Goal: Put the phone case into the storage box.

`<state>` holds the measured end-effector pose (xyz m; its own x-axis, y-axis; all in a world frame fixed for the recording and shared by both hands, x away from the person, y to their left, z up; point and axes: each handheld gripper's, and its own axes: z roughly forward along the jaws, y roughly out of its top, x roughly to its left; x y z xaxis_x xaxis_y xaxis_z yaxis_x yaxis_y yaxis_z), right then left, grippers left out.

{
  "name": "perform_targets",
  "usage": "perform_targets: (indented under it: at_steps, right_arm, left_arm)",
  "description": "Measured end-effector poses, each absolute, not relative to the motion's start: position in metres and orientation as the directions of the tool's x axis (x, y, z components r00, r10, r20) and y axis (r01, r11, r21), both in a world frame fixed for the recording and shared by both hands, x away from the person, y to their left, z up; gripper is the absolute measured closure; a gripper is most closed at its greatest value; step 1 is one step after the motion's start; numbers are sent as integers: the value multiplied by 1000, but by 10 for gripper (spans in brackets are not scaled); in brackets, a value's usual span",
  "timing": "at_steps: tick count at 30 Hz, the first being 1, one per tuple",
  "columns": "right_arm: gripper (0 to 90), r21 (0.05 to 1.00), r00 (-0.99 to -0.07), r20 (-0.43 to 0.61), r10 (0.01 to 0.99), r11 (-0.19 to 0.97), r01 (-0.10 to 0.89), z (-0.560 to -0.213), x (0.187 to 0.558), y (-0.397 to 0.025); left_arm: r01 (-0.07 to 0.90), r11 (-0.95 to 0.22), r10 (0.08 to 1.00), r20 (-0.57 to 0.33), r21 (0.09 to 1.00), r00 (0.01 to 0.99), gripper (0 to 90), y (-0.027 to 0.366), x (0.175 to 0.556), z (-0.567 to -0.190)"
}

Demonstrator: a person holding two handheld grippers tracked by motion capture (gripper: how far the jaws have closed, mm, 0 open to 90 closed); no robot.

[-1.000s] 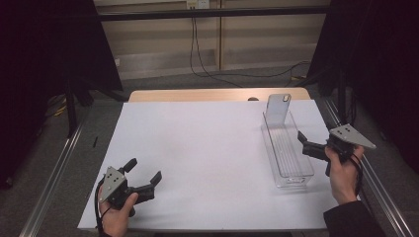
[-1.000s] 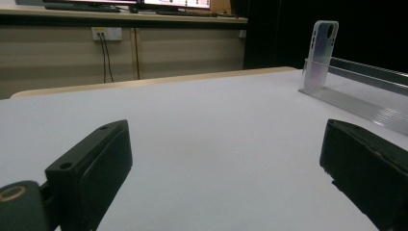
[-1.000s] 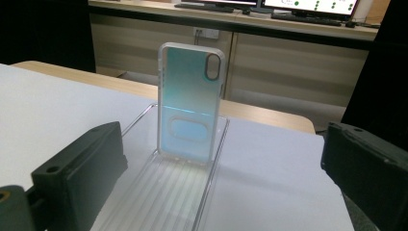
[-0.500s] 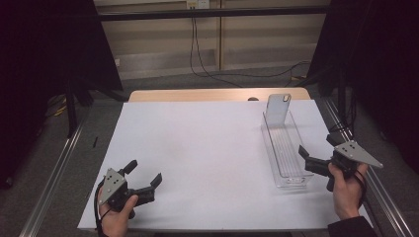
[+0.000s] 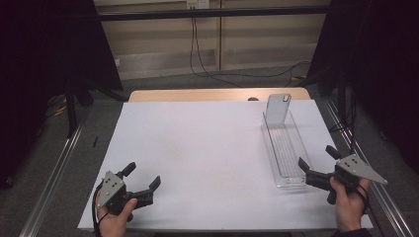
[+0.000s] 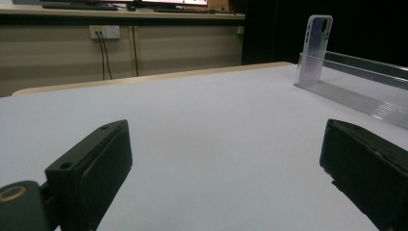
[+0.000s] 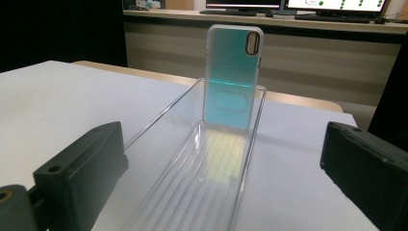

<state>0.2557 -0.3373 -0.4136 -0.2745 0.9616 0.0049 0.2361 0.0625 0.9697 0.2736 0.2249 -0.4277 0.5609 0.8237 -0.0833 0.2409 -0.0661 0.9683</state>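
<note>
A clear phone case (image 5: 277, 108) stands upright, leaning on the far end wall of a long clear plastic tray (image 5: 271, 143) on the right of the table. My right gripper (image 5: 316, 157) is open at the tray's near end, its jaws wide apart and holding nothing. In the right gripper view the phone case (image 7: 233, 77) looks teal-tinted, straight ahead beyond the open right gripper (image 7: 221, 163), with the tray (image 7: 161, 118) running toward it. My left gripper (image 5: 144, 175) rests open near the front left edge. From the left gripper (image 6: 226, 168) view, the case (image 6: 315, 45) and tray (image 6: 356, 94) lie far right.
A white sheet (image 5: 197, 143) covers the table, and a strip of wooden top (image 5: 197, 95) shows at the far edge. Metal rails (image 5: 52, 177) run along both sides. Black curtains and a cable on the floor lie beyond.
My right gripper has drawn back toward the near edge, from beside the tray to just past its near end. The left gripper has barely shifted.
</note>
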Motion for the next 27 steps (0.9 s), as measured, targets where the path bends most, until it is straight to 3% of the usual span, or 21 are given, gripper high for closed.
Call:
perform_targets:
  at_steps: [14,27]
  right_arm:
    - [9,969,-238,-5,971,64,240,-428,228,-346]
    - [0,973,-227,17,974,36,229,-435,226,-345]
  left_arm:
    - [241,-70,868,-60,968,493,39,240,263,-429]
    - [248,-95,849,-52,964,526,36,235,264,-429]
